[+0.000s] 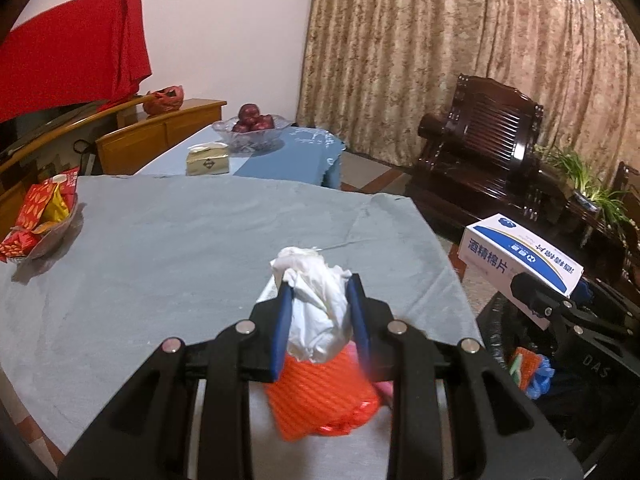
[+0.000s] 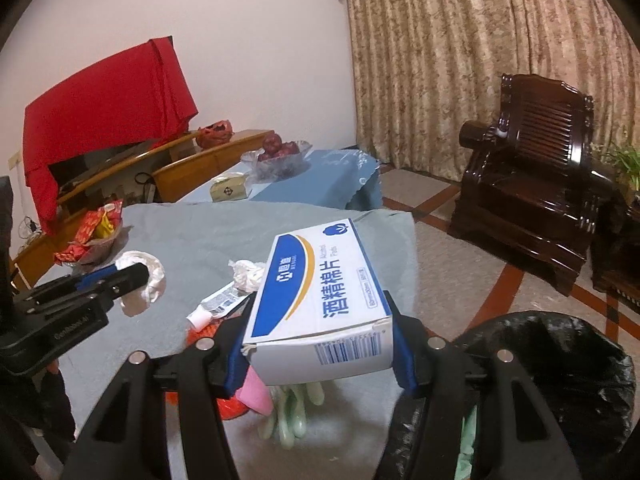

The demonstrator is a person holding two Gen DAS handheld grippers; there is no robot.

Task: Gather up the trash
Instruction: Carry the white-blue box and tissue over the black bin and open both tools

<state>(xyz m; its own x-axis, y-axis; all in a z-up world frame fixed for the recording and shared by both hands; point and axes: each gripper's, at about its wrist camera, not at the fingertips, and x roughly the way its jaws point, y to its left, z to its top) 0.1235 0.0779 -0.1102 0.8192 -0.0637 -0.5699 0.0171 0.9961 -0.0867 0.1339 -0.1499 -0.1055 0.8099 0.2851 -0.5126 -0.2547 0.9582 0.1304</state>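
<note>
Grey table (image 1: 160,240) | left gripper (image 1: 320,316) pinches tissue (image 1: 316,304) | right gripper (image 2: 320,344) clamps "酒精棉片" box (image 2: 320,300)

on the near table (image 2: 192,236), a snack bowl (image 2: 94,240) sits at the far left, a tube (image 2: 218,304) and a glove (image 2: 294,412) nearer. behind stands another table (image 1: 256,168) with a fruit bowl (image 1: 252,128). the bin (image 2: 560,360) stands right of the near table, an armchair (image 2: 532,176) far right.
</note>
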